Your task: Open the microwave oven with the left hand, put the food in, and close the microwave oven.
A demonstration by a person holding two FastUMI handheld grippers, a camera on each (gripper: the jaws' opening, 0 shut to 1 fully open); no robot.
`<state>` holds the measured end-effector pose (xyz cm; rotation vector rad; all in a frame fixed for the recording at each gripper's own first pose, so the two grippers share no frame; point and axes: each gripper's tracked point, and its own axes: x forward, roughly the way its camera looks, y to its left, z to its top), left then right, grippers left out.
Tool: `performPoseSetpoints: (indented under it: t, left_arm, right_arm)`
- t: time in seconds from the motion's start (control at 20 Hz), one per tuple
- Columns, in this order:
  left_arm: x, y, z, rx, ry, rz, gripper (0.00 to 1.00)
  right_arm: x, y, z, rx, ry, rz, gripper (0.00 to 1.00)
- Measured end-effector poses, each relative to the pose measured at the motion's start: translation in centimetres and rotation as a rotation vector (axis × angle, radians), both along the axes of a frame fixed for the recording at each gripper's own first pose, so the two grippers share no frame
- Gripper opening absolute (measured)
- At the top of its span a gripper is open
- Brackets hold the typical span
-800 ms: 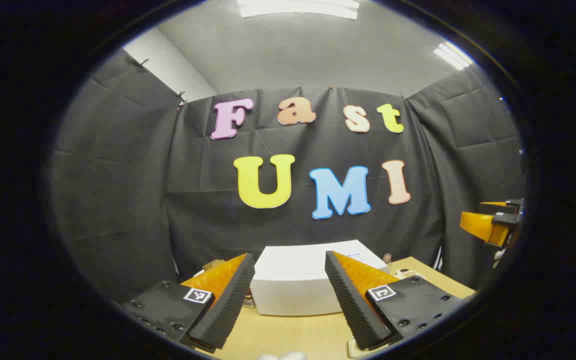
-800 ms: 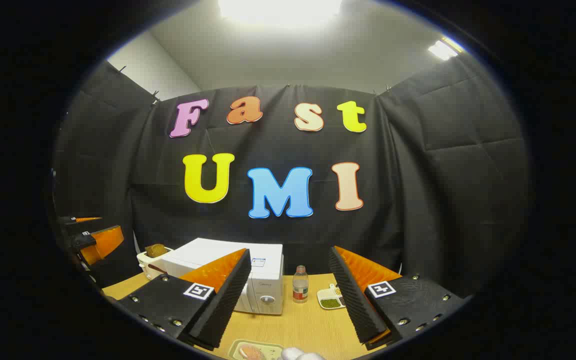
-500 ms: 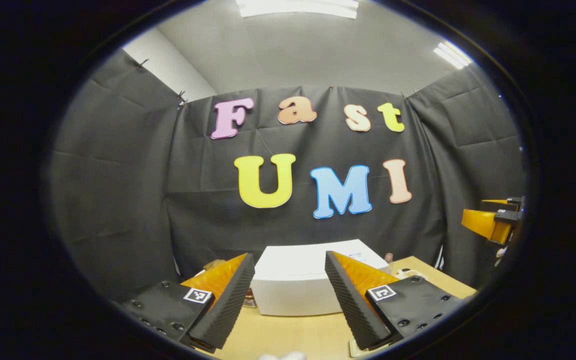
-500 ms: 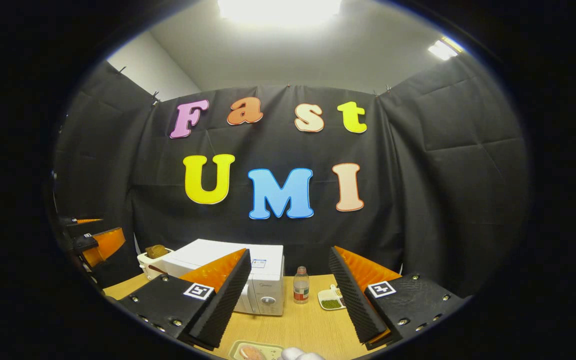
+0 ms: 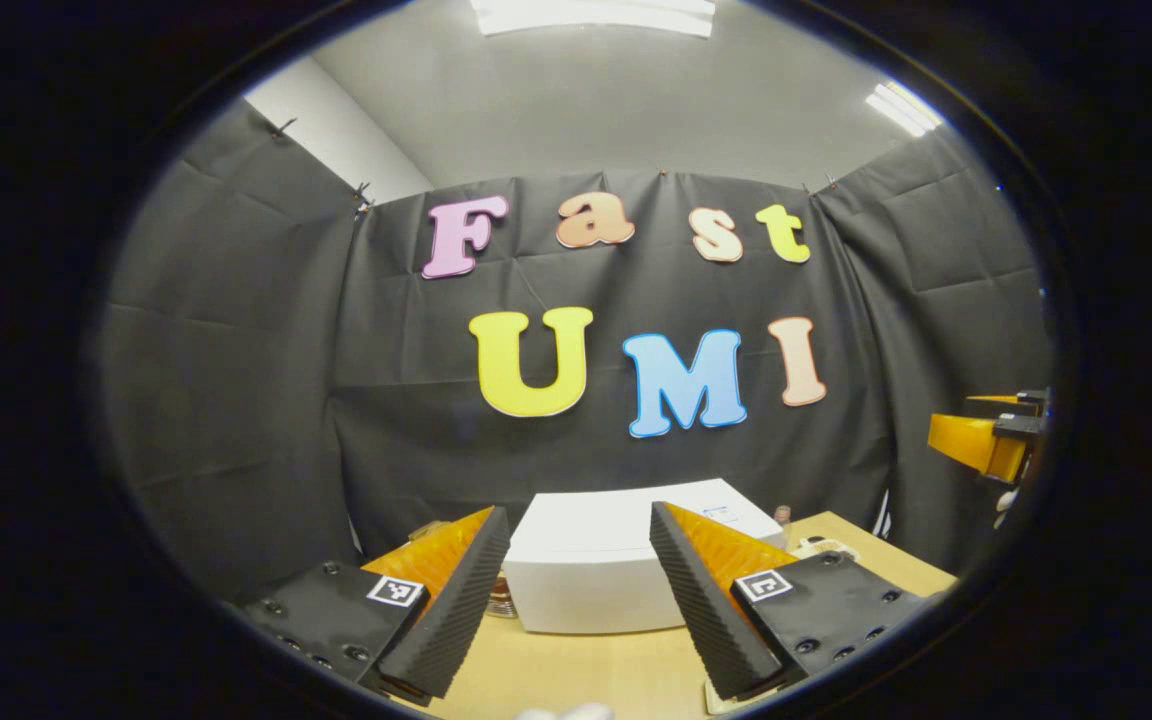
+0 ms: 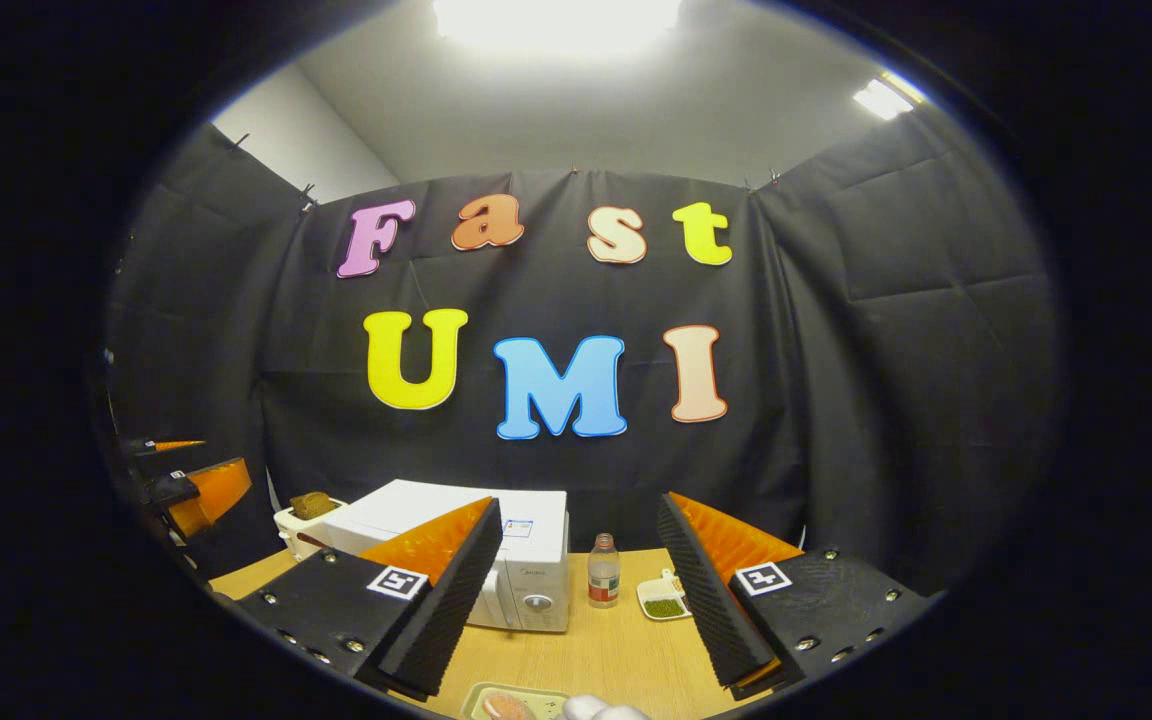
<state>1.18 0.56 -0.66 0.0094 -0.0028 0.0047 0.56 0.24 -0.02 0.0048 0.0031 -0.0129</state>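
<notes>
The white boxy microwave oven (image 5: 616,575) sits on the wooden table straight ahead of our left gripper (image 5: 576,590) (nearer than the right gripper (image 6: 576,590)); both hang wide open, empty, short of it.

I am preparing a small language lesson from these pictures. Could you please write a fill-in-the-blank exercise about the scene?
1. The white box-shaped microwave oven stands on the light wooden table with its door ____.
2. The left gripper has its two ribbed fingers ____, with nothing between them.
3. The small clear bottle stands to the ____ of the microwave oven in the right gripper view.
4. The right gripper holds ____.

Missing words: shut; open; right; nothing
</notes>
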Motion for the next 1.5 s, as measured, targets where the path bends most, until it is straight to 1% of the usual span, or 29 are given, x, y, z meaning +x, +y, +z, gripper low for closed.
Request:
performPoseSetpoints:
  t: [0.2,0.4,0.45,0.5,0.55,0.6,0.7,0.8,0.9,1.0,1.1,1.25,1.3,1.35,1.4,1.45,1.5]
  left_arm:
    - [0.3,-0.1,-1.0,0.004,0.008,-0.004,0.99]
    - [1.4,-0.6,-3.3,0.013,0.029,-0.011,0.99]
    - [1.8,-1.2,-3.9,0.010,0.031,-0.021,0.99]
    - [2.0,-1.7,-4.7,0.010,0.027,-0.033,0.97]
    - [2.3,-2.4,-5.4,0.019,0.012,-0.043,1.00]
    - [2.7,-3.2,-6.7,0.025,0.011,-0.053,1.00]
    - [3.5,-5.4,-9.2,0.013,0.018,-0.087,1.00]
    - [4.6,-8.1,-12.0,-0.008,0.036,-0.117,0.95]
    - [5.9,-11.0,-15.5,-0.011,0.069,-0.138,0.99]
    - [7.5,-14.1,-19.0,-0.022,0.087,-0.164,1.00]
    - [9.3,-16.7,-23.1,-0.022,0.124,-0.171,0.99]
    - [12.3,-19.6,-28.0,-0.042,0.180,-0.170,0.99]
    - [13.2,-20.6,-28.7,-0.056,0.183,-0.174,0.97]
    - [14.2,-21.3,-29.2,-0.062,0.178,-0.173,0.98]
    - [15.2,-21.9,-29.7,-0.060,0.179,-0.171,0.95]
    - [16.2,-22.3,-30.0,-0.059,0.178,-0.168,0.97]
    - [17.2,-22.8,-30.5,-0.056,0.171,-0.167,0.97]
  right_arm:
    - [0.0,0.0,0.1,-0.002,-0.002,-0.005,0.96]
    - [0.2,-0.4,0.1,-0.010,-0.001,-0.015,0.96]
    - [0.2,-0.7,0.1,-0.010,0.000,-0.019,0.96]
    - [0.3,-0.9,0.2,-0.009,-0.001,-0.024,0.96]
    - [0.3,-1.1,0.4,-0.011,0.001,-0.027,0.96]
    - [0.4,-1.5,0.4,-0.009,0.005,-0.031,0.96]
    - [0.6,-2.2,0.6,-0.016,0.014,-0.031,0.96]
    - [0.8,-3.2,0.5,-0.029,0.029,-0.041,0.96]
    - [1.1,-3.5,0.5,-0.047,0.048,-0.041,0.96]
    - [1.5,-4.1,0.0,-0.095,0.073,-0.050,0.96]
    - [2.0,-3.8,-0.3,-0.124,0.094,-0.034,0.96]
    - [2.8,-3.6,-0.7,-0.146,0.114,-0.016,0.96]
    - [3.1,-3.4,-1.2,-0.159,0.123,-0.006,0.95]
    - [3.4,-3.3,-1.5,-0.175,0.128,-0.003,0.95]
    - [3.8,-3.3,-1.6,-0.188,0.129,0.002,0.95]
    - [4.0,-3.3,-1.9,-0.193,0.134,0.003,0.95]
    - [4.2,-3.4,-2.4,-0.185,0.140,0.007,0.95]
